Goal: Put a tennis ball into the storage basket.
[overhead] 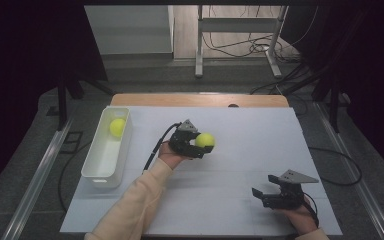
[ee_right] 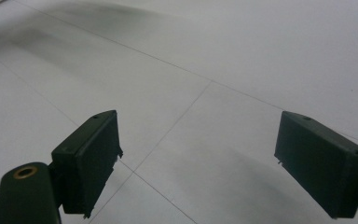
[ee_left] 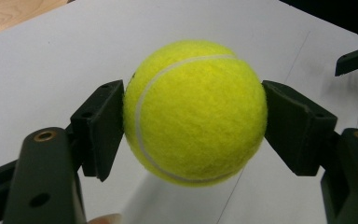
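A yellow tennis ball sits between the jaws of my left gripper, which is shut on it near the middle of the white table. Both pads press on the ball's sides, and the ball hangs a little above the tabletop. A second yellow tennis ball lies in the far end of a white bin at the table's left. My right gripper rests open near the front right of the table, its jaws wide apart over bare white surface.
The right gripper's jaw tip shows at the far right of the left gripper view. A wooden table edge runs along the back. Beyond it stand a metal frame and loose cables on the floor.
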Available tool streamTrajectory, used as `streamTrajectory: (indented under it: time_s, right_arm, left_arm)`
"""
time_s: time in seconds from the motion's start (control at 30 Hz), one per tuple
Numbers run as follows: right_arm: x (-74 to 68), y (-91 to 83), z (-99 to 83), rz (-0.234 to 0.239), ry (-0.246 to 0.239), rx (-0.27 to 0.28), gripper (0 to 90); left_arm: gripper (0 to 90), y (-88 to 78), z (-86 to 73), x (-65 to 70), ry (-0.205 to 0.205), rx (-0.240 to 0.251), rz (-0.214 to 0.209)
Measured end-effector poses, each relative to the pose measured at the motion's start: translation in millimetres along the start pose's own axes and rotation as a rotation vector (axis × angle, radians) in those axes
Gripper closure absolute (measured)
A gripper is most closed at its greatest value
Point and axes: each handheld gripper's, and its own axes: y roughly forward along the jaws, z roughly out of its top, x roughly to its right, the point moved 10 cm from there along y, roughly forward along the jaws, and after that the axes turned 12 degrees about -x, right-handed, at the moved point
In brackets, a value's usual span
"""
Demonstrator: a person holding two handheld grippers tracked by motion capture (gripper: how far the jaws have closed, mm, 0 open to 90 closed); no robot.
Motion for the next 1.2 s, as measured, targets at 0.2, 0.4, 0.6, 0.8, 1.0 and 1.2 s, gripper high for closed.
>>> streamTrajectory:
  time_s: [0.2, 0.4, 0.6, 0.8, 1.0, 1.2]
  right_arm:
    - [0.1, 0.3, 0.0, 0.0, 0.001, -0.001, 14.6]
    - [0.4, 0.4, -0.3, -0.003, 0.0, -0.002, 14.7]
    - [0.6, 0.6, -0.4, -0.004, 0.001, -0.003, 14.8]
    - [0.5, 0.9, -0.4, -0.005, 0.0, -0.004, 14.8]
    - [0.4, 1.1, -0.4, -0.007, 0.0, -0.005, 14.9]
    - [0.3, 0.9, -0.4, -0.006, 0.0, -0.005, 14.8]
  left_arm:
    - [26.0, 0.1, 0.6, -0.8, -0.005, 0.003, 0.003]
    - [26.0, 0.2, 1.4, 0.9, 0.0, 0.005, 0.0]
    - [26.0, -6.4, 1.3, -4.8, 0.004, 0.013, 0.032]
    - [26.0, -11.4, -1.3, -9.5, 0.004, 0.01, 0.05]
    - [26.0, -19.0, -2.2, -14.3, -0.007, 0.023, 0.06]
    - [26.0, -23.0, -1.7, -18.2, -0.013, 0.031, 0.067]
